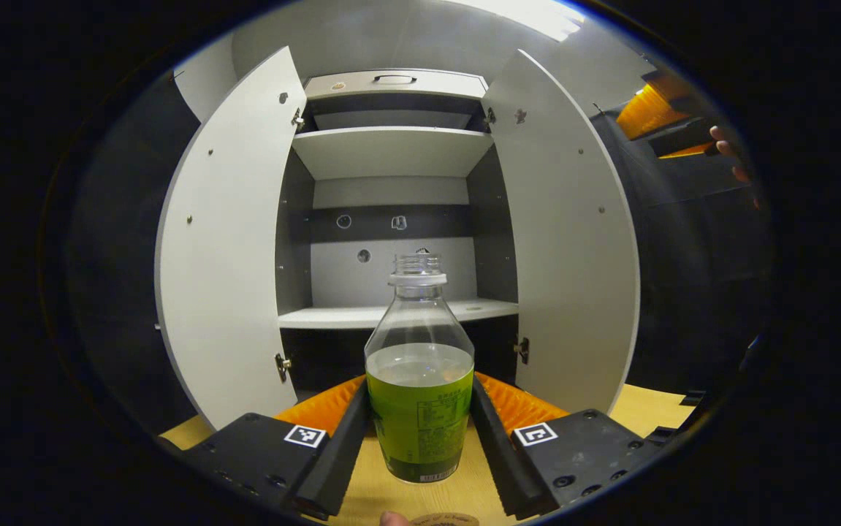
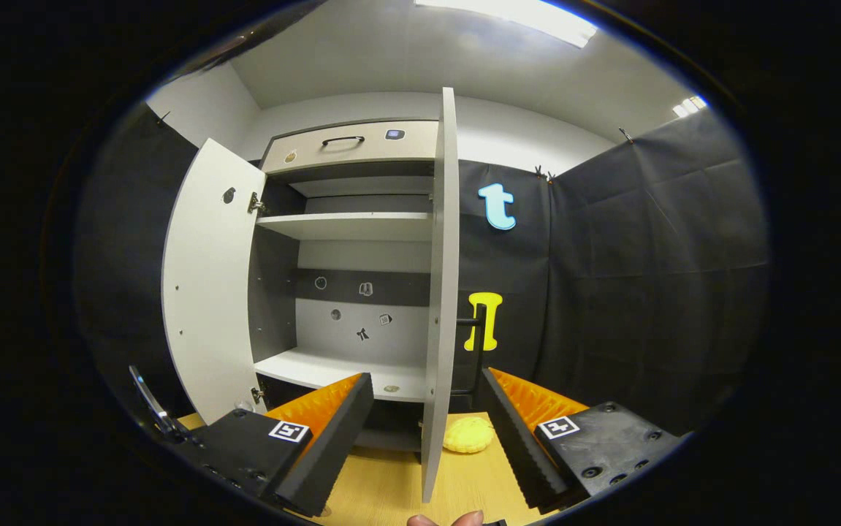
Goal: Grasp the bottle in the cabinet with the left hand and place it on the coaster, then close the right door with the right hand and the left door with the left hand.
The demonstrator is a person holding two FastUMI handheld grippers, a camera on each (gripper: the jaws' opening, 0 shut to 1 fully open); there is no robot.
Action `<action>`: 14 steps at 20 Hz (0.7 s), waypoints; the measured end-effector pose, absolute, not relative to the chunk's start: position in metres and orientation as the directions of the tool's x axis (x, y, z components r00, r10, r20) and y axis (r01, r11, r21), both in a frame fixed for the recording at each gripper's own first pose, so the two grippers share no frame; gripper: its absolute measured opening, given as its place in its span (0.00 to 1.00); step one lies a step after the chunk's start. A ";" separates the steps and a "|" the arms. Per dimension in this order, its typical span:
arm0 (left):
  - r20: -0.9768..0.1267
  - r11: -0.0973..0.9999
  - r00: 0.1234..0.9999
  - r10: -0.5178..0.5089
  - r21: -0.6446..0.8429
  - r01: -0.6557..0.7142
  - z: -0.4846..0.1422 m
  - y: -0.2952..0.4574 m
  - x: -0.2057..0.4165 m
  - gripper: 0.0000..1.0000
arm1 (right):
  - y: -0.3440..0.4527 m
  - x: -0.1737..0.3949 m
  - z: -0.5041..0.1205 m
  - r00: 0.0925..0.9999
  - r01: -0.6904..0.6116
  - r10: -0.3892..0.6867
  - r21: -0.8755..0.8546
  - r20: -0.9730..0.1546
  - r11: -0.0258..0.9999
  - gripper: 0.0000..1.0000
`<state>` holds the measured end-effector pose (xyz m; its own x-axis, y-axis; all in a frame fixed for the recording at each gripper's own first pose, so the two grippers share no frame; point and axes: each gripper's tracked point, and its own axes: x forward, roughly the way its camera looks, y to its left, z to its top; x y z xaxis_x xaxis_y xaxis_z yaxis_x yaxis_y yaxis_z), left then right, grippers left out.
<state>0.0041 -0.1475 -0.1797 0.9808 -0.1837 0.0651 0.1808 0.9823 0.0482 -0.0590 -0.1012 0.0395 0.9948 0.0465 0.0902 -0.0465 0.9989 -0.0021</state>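
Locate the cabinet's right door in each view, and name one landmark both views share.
Left gripper view: the right door stands open right of centre, its inner face showing, beyond the bottle held in the left gripper.
Right gripper view: the right door is seen nearly edge-on at centre, above the gap of the open right gripper.
Shared landmark: the drawer handle at the cabinet's top.

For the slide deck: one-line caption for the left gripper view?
Left gripper holds the bottle above the table, in front of the open cabinet.
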 end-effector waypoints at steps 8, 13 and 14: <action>-0.023 0.982 0.982 -0.187 -0.012 0.187 -0.274 -0.144 -0.024 0.79 | -0.100 -0.078 0.035 0.997 -0.065 0.065 0.014 0.042 0.998 0.98; -0.059 0.981 0.979 -0.195 -0.001 0.195 -0.322 -0.145 -0.028 0.79 | -0.098 -0.088 0.039 0.997 -0.067 0.067 0.011 0.035 0.998 0.98; -0.057 0.980 0.979 -0.197 -0.003 0.197 -0.325 -0.145 -0.027 0.79 | -0.098 -0.088 0.037 0.997 -0.066 0.066 0.009 0.028 0.998 0.98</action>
<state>-0.0269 -0.1450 -0.3249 0.9788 -0.1966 -0.0572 0.1968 0.9804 -0.0031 -0.0881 -0.0984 0.0370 0.9974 0.0659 0.0279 -0.0661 0.9978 0.0094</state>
